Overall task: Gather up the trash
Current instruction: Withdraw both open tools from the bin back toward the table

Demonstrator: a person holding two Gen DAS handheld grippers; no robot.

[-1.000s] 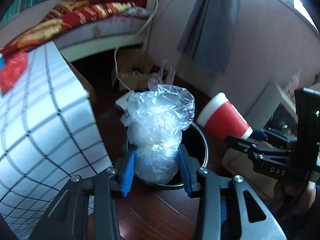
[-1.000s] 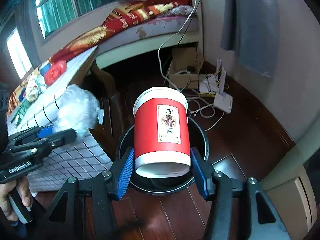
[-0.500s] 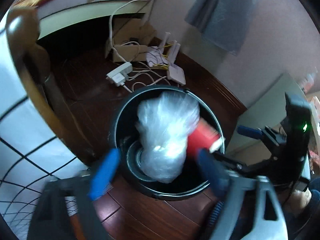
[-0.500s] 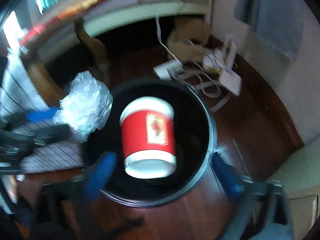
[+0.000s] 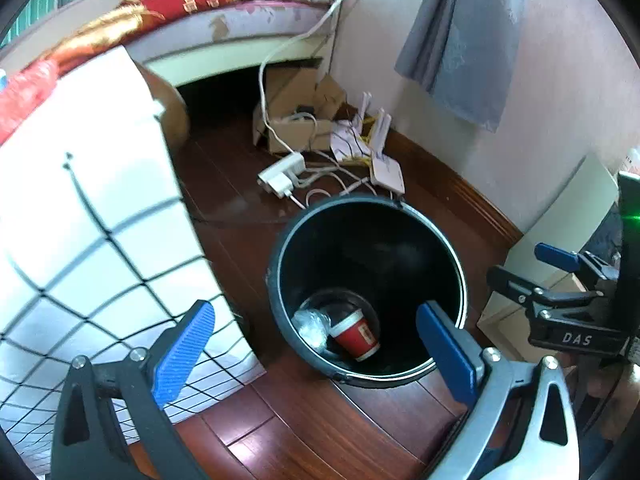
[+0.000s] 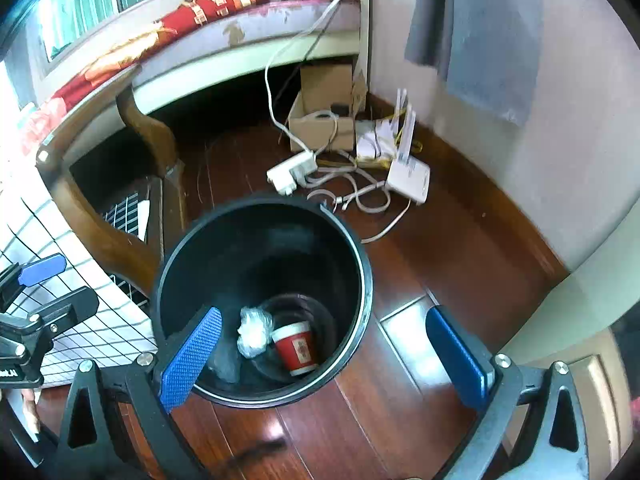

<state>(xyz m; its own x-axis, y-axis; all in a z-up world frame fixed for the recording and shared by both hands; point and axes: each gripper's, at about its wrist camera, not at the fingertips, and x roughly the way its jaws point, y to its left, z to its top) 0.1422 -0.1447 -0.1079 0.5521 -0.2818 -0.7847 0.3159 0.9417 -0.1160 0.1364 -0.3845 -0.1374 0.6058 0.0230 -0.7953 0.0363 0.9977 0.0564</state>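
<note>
A black trash bin [image 5: 276,264] [image 6: 368,280] stands on the dark wooden floor. At its bottom lie a red paper cup [image 5: 356,334] [image 6: 298,348] on its side and a crumpled clear plastic bag [image 5: 310,326] [image 6: 252,332], touching each other. My left gripper [image 5: 312,312] hovers above the bin's near rim; its jaws are opening and nothing is between them. My right gripper [image 6: 324,316] hangs over the bin as well, open and empty. Each gripper also shows in the other's view: the right gripper [image 5: 528,266] beside the bin on the right, the left gripper [image 6: 60,286] on the left.
A white grid-patterned tablecloth [image 5: 80,240] hangs close on the bin's left, over a wooden table leg [image 6: 148,136]. Behind the bin lie a power strip [image 5: 282,174], a white router [image 6: 410,178], tangled cables and a cardboard box [image 6: 320,120]. A bed [image 5: 224,8] runs along the back; a pale cabinet [image 5: 560,216] stands right.
Both grippers opened and let go: the plastic bag and the red cup fell from the jaws to the bottom of the bin. Both grippers dipped lower over the bin.
</note>
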